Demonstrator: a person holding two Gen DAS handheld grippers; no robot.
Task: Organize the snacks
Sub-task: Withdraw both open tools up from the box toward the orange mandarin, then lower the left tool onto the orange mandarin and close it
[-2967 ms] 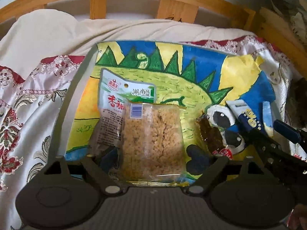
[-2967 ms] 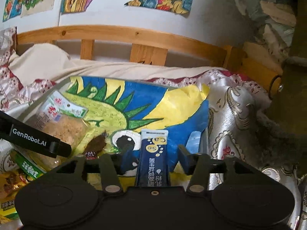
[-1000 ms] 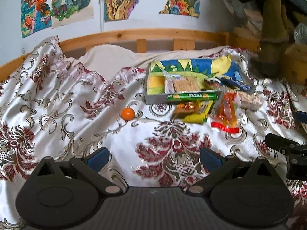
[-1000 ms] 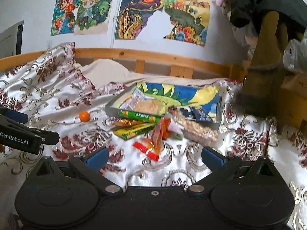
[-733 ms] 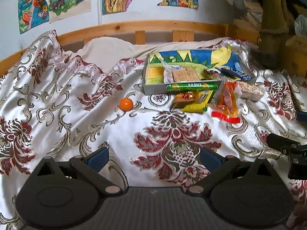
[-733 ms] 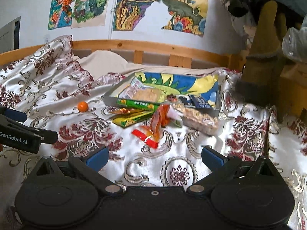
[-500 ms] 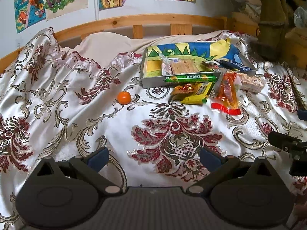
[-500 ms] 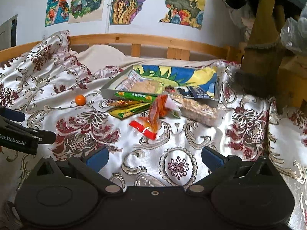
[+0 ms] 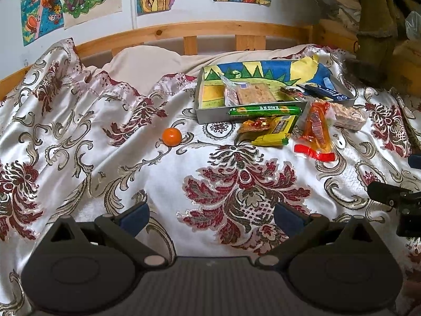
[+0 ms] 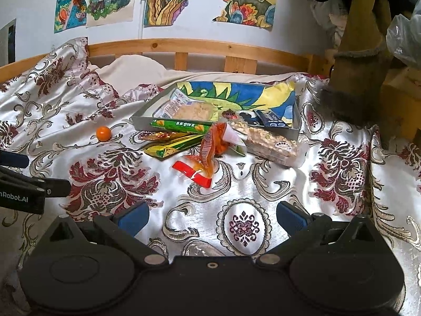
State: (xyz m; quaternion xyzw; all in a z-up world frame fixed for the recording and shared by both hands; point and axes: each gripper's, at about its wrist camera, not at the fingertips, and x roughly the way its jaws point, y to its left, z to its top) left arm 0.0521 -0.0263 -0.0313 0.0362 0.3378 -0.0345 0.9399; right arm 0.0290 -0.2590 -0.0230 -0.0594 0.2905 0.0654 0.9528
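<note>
Both grippers hang low over the bed, well back from the snacks. The left gripper [image 9: 211, 214] has its jaws spread wide with nothing between them but bedspread [image 9: 110, 158], and the right gripper [image 10: 211, 214] is the same, wide apart and empty.

Farther up the bed sits a grey tray [image 9: 263, 113] lined with a dinosaur drawing. Three packets lie inside: a clear crispy-rice pack [image 9: 254, 93], a small dark one [image 9: 290, 91] and a dark blue bar [image 9: 322, 91]. A green stick pack [image 9: 264, 110] leans on the tray's near wall.

On the bedspread in front lie a yellow-green packet [image 10: 173, 144], a gold wrapper [image 9: 256, 124], an orange-red pouch [image 10: 208, 150] and a nut bar [image 10: 271, 142]. One small orange ball [image 10: 103, 133] rests alone to the left, near nothing.
</note>
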